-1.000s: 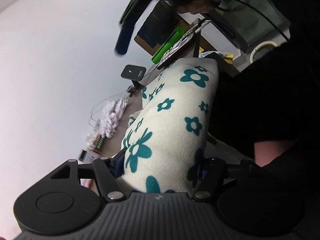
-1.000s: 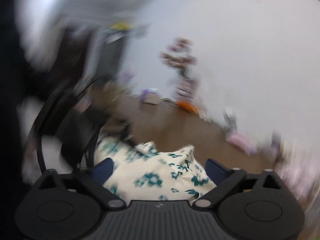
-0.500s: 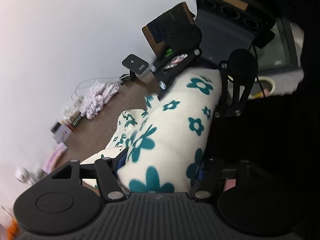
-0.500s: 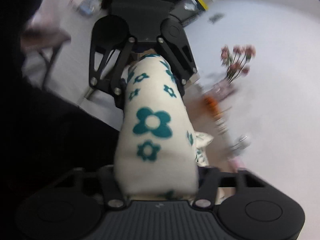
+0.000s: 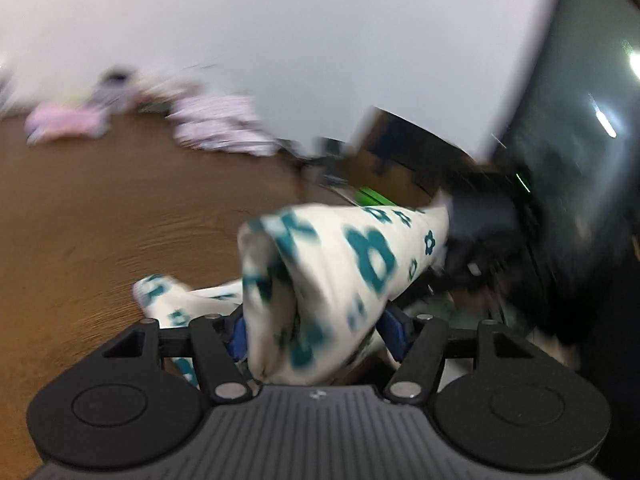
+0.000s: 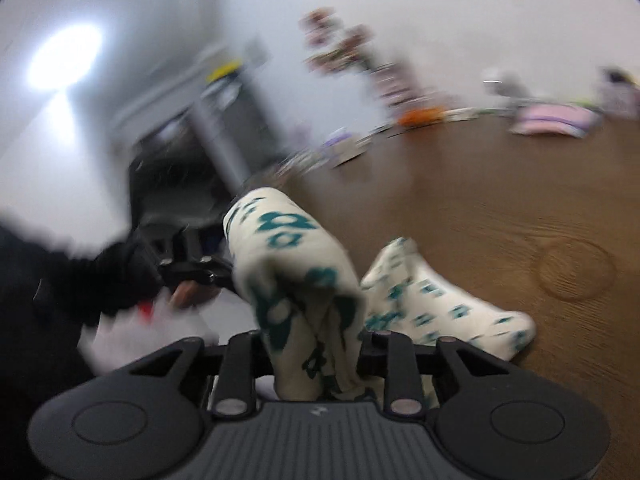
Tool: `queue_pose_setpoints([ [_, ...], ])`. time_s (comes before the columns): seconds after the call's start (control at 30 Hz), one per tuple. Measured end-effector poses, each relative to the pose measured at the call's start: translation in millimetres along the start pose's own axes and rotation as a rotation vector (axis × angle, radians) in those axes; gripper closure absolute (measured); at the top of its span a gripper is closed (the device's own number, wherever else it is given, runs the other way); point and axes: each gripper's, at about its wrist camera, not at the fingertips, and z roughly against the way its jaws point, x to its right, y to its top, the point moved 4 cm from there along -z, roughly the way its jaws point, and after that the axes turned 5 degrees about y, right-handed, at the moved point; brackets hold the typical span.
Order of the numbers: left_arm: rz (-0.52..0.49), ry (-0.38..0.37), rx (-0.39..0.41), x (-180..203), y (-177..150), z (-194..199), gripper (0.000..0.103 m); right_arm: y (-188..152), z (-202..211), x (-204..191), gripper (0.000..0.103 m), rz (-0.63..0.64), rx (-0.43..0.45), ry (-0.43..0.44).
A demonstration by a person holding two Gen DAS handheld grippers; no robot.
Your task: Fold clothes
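Between the blue pads of my left gripper (image 5: 316, 330) sits a bunched fold of the cream fleece garment with teal flowers (image 5: 340, 264), and the jaws are clamped on it. From there the garment runs forward and to the right as a stretched band, ending at the right gripper (image 5: 476, 240), which shows only as a dark blurred shape. A loose end of the fabric hangs down to the left of my left gripper, over the brown wooden tabletop (image 5: 100, 220).

In the right wrist view, my right gripper (image 6: 316, 354) is likewise clenched on a gathered fold of the same garment. The band leads forward and left to the left gripper (image 6: 192, 268), held by a hand in a black sleeve (image 6: 100, 280). Another part of the garment lies on the tabletop just right of my right gripper. Both views are motion-blurred.
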Motion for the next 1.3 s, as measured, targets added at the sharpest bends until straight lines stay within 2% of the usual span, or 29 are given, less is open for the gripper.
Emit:
queue_pose_setpoints([
  [0.03, 0.080, 0.027, -0.022, -12, 5, -9, 0.037, 1, 0, 7, 0.057, -0.043, 0.047, -0.066],
  [0.1, 0.192, 0.068, -0.026, -28, 5, -18, 0.037, 0, 3, 17, 0.040, -0.115, 0.139, -0.203],
  [0.13, 0.235, 0.080, -0.028, -34, 4, -22, 0.037, -2, 6, 21, 0.039, -0.143, 0.185, -0.273],
  [0.23, 0.268, 0.109, -0.018, -37, 3, -29, 0.037, -15, 16, 13, 0.039, -0.157, 0.264, -0.356],
  [0.27, 0.270, 0.122, -0.009, -37, 4, -30, 0.033, -18, 16, 12, 0.039, -0.173, 0.281, -0.378],
  [0.33, 0.287, 0.148, 0.001, -38, 8, -29, 0.031, -24, 18, 10, 0.039, -0.208, 0.309, -0.429],
  [0.43, 0.317, 0.213, 0.031, -43, 12, -20, 0.017, -30, 24, 10, 0.038, -0.306, 0.363, -0.511],
  [0.5, 0.345, 0.267, 0.051, -50, 15, -14, 0.012, -32, 28, 21, 0.034, -0.414, 0.394, -0.533],
  [0.6, 0.418, 0.247, 0.011, -65, 17, -27, 0.013, -35, 20, 30, 0.028, -0.484, 0.421, -0.500],
  [0.7, 0.437, 0.222, -0.033, -67, 14, -40, 0.017, -33, 1, 39, 0.028, -0.517, 0.436, -0.483],
  [0.73, 0.447, 0.216, -0.033, -68, 13, -42, 0.019, -33, -7, 42, 0.032, -0.518, 0.428, -0.497],
  [0.77, 0.457, 0.210, -0.032, -68, 12, -43, 0.026, -32, -16, 45, 0.036, -0.519, 0.420, -0.512],
  [0.83, 0.492, 0.188, -0.029, -69, 8, -45, 0.033, -36, -23, 45, 0.052, -0.503, 0.422, -0.507],
  [0.9, 0.534, 0.161, -0.024, -69, 3, -46, 0.046, -38, -26, 48, 0.065, -0.505, 0.417, -0.479],
  [0.93, 0.550, 0.155, -0.016, -69, 0, -48, 0.046, -39, -26, 50, 0.068, -0.505, 0.411, -0.460],
  [1.0, 0.557, 0.168, -0.005, -67, -1, -46, 0.045, -38, -22, 50, 0.068, -0.506, 0.397, -0.444],
  [1.07, 0.549, 0.197, 0.004, -65, -2, -42, 0.038, -35, -18, 45, 0.058, -0.488, 0.381, -0.458],
  [1.13, 0.541, 0.225, 0.012, -63, -2, -38, 0.028, -33, -11, 33, 0.035, -0.438, 0.402, -0.517],
  [1.2, 0.533, 0.254, 0.021, -61, -2, -34, 0.018, -31, -6, 22, 0.023, -0.382, 0.416, -0.567],
  [1.3, 0.521, 0.293, 0.033, -58, -2, -28, 0.016, -27, -10, 27, 0.022, -0.399, 0.406, -0.589],
])
